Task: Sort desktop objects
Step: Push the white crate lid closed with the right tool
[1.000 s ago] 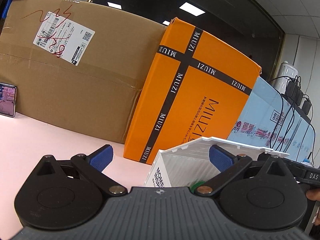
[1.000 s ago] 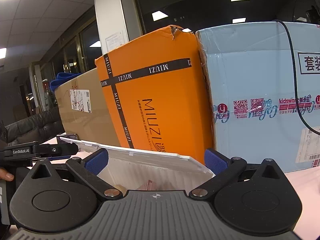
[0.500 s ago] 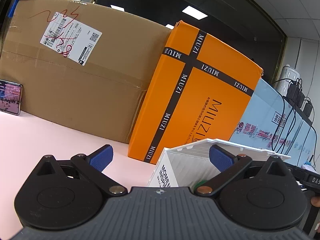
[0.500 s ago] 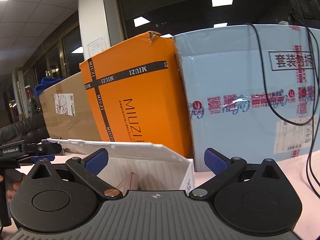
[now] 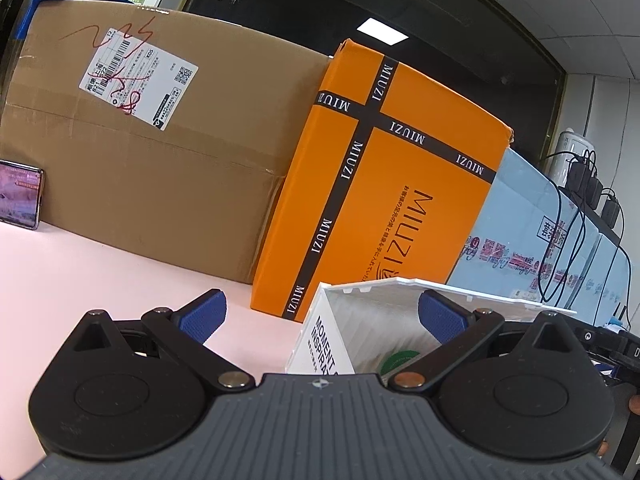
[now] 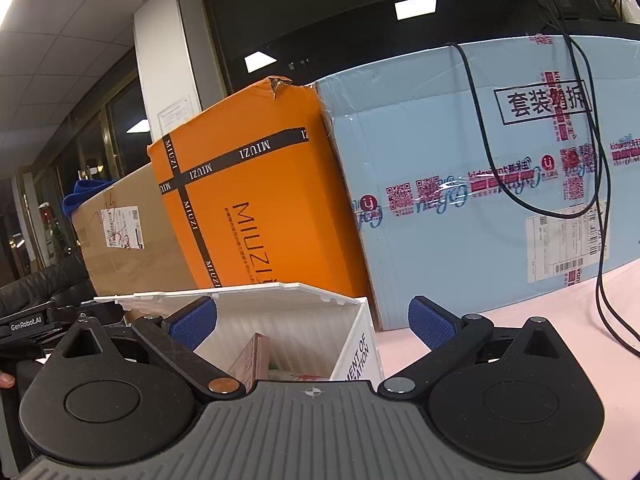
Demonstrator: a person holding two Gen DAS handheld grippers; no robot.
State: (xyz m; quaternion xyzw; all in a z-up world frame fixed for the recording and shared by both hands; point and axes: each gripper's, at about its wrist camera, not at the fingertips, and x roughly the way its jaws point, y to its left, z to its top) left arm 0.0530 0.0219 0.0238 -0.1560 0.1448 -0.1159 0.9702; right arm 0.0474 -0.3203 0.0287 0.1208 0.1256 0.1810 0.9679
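Note:
A white plastic storage box with black lettering stands on the pink desk, just ahead of both grippers; it also shows in the right wrist view. A green round item lies inside it, and a pinkish flat packet leans inside it. My left gripper is open and empty, its right finger over the box's left corner. My right gripper is open and empty, its left finger over the box.
Behind the box stand a brown cardboard carton, an orange MIUZI box and a light blue box. A phone leans at the far left. Black cables hang onto the desk at right.
The left view has shifted slightly left, so the boxes appear further right. The right gripper has swung right, so the white box now sits under its left finger. Both stayed open.

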